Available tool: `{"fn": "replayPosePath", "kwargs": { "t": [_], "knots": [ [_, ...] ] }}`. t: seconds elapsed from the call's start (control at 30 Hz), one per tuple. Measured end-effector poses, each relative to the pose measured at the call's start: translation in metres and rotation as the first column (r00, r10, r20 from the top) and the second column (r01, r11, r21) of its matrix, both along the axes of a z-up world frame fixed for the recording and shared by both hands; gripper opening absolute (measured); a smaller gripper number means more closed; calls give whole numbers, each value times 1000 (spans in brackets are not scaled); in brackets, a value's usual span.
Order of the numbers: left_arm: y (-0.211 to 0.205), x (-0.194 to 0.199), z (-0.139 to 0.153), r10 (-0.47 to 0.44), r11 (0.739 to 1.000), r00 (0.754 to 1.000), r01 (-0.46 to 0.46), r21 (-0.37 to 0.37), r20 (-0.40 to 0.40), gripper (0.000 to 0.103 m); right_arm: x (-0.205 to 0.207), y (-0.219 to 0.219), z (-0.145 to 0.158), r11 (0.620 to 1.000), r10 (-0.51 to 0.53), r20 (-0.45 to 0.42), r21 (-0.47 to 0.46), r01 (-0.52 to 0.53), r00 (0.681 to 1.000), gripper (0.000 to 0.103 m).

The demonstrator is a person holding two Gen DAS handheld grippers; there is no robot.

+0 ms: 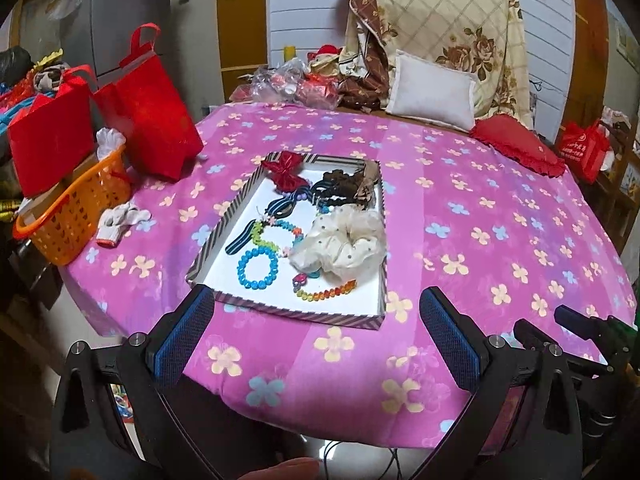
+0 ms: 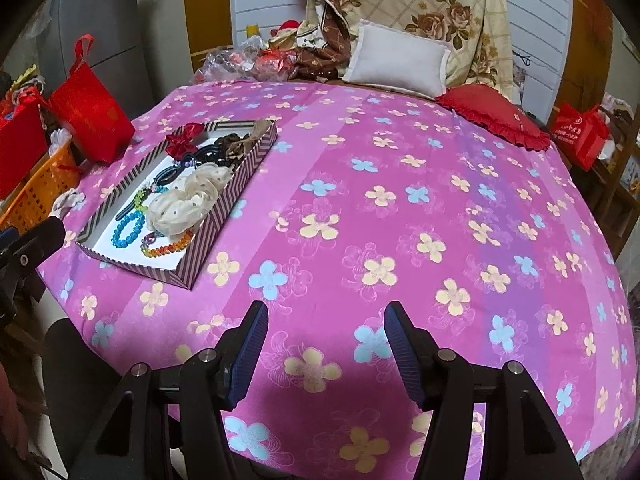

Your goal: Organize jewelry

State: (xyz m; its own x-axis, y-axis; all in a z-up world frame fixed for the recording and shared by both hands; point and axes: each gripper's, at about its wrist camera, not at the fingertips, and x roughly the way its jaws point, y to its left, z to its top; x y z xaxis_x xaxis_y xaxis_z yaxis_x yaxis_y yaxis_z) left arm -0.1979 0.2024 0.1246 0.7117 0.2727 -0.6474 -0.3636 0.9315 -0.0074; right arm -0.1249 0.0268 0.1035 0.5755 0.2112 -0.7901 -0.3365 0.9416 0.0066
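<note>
A striped shallow box [image 1: 280,312] [image 2: 216,220] lies on the pink flowered tablecloth. Inside it lie a blue bead bracelet [image 1: 257,267] [image 2: 127,231], a rainbow bead bracelet [image 1: 326,293] [image 2: 168,248], a cream scrunchie [image 1: 344,244] [image 2: 188,196], a red bow [image 1: 285,174] [image 2: 184,140], a flower bracelet [image 1: 276,232] and dark hair ties [image 1: 332,192]. My left gripper [image 1: 316,308] is open and empty, just in front of the box's near edge. My right gripper [image 2: 325,320] is open and empty over bare cloth, to the right of the box.
An orange basket [image 1: 76,216] [image 2: 40,192], red gift bags [image 1: 148,120] [image 2: 92,112] and a white glove [image 1: 120,220] crowd the table's left side. A white pillow [image 1: 432,92], a red cushion [image 1: 520,144] and a floral quilt [image 1: 448,20] sit at the back.
</note>
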Motion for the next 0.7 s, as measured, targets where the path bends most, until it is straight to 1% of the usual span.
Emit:
{"fn": "replayPosePath", "kwargs": {
  "t": [0.4,0.7],
  "knots": [
    [7,2,-17,26,1000,999,-26,-2,-39,103,-1,8,-10,999,4,-5,-51,-5,1000,58],
    [10,5,-28,31,999,997,-32,-3,-68,103,0,12,-16,998,0,-15,-65,0,1000,58]
  ]
}}
